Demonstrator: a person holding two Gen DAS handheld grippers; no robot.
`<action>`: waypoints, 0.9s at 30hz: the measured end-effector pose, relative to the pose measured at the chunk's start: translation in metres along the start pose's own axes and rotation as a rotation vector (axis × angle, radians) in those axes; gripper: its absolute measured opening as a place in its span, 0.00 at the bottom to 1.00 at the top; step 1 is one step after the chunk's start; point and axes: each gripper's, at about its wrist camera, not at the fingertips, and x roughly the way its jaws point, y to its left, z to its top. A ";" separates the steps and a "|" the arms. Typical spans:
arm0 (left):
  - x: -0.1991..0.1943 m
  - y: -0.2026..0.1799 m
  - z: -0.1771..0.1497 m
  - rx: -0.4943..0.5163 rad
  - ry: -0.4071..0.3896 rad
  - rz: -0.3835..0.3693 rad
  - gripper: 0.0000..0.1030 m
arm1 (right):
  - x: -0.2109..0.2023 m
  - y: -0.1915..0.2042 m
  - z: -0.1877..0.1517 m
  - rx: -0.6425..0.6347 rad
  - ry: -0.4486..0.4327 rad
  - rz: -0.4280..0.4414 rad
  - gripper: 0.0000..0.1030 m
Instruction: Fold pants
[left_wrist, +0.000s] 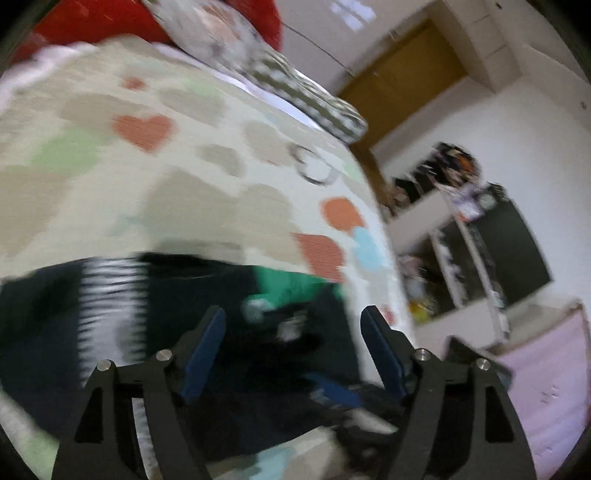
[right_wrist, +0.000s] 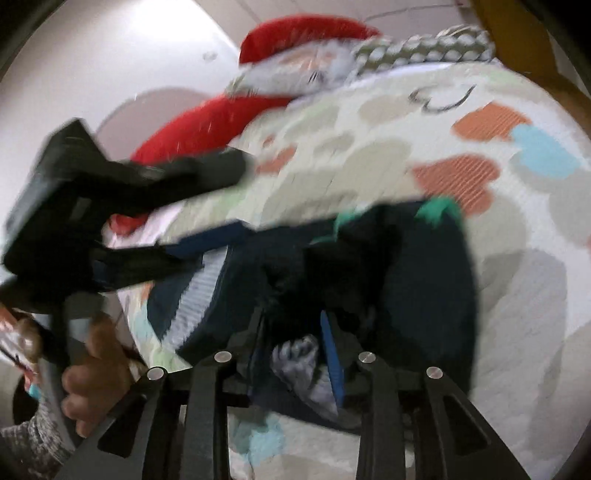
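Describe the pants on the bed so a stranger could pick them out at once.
Start at the bed, covered by a cream bedspread printed with hearts. Near its close edge lie the pants, a dark navy bundle. A white striped band and a bit of green set them apart from the red Santa pillow behind.

Dark navy pants (right_wrist: 424, 280) in a bunched heap on the heart-printed bedspread (right_wrist: 369, 155)

The cloth is dark navy, close to black in the folds, with a white-and-grey ribbed stripe running down one side and a patch of bright green showing at the far edge. In the left wrist view the same pants (left_wrist: 192, 295) spread low across the frame, stripe to the left and green patch to the right. They lie rumpled and partly doubled over, not flat. Blur hides which end is the waistband.
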 end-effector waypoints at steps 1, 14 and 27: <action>-0.012 0.005 -0.007 0.008 -0.031 0.057 0.73 | 0.000 0.005 -0.002 -0.020 0.005 -0.012 0.34; -0.053 0.055 -0.033 -0.022 -0.115 0.290 0.73 | -0.027 0.012 0.038 -0.002 -0.121 -0.210 0.15; -0.093 0.115 -0.039 -0.181 -0.197 0.377 0.73 | 0.007 0.013 0.035 0.051 -0.041 -0.109 0.26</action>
